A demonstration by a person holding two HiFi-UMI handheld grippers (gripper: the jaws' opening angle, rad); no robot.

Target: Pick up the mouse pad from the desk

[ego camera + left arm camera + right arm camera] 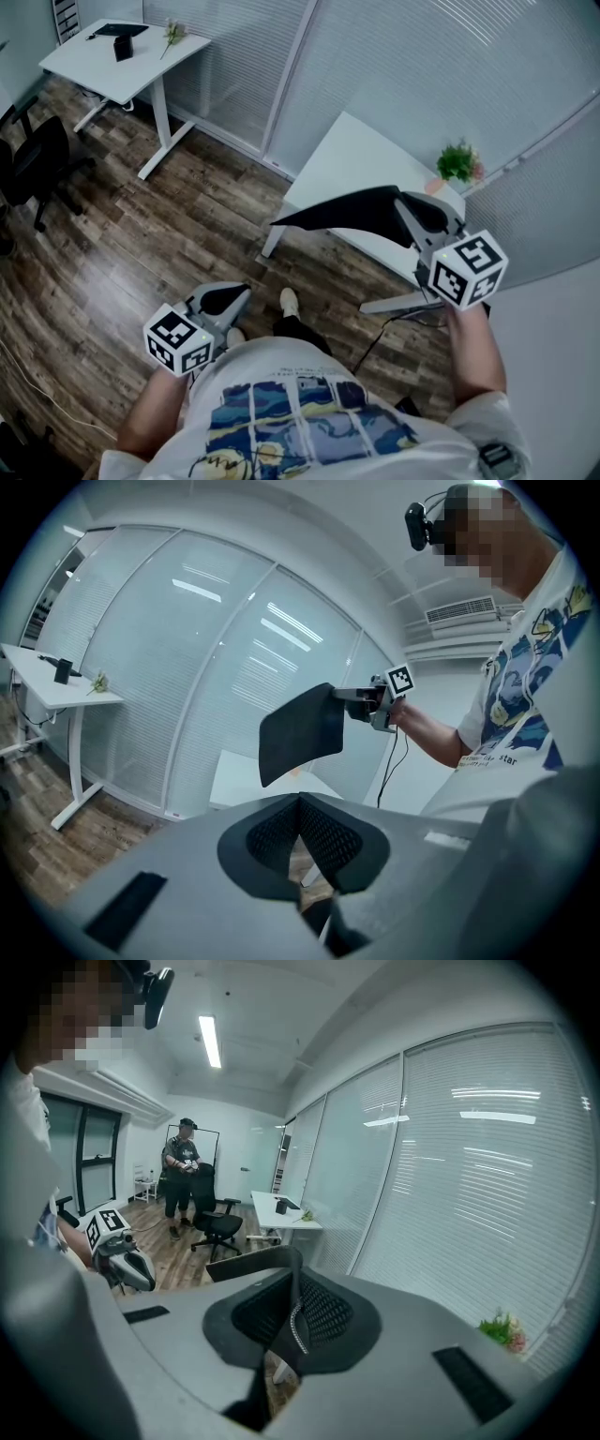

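Seen from the head view, the right gripper [405, 212] clamps a thin black rectangular mouse pad [342, 214], held in the air above the white desk [342, 159]. The left gripper [228, 297] hangs low. The left gripper view shows its jaws pressed together, empty. The right gripper view shows the pad's edge pinched between the jaws.

- My right gripper [405, 208] was up high out front, tilted slightly downward, jaws clamped on the edge of the mouse pad [347, 214].
- My left gripper [228, 298] sat lower, close to my body, jaws pressed together, nothing between them.
- Both forearms [473, 352] were bare.
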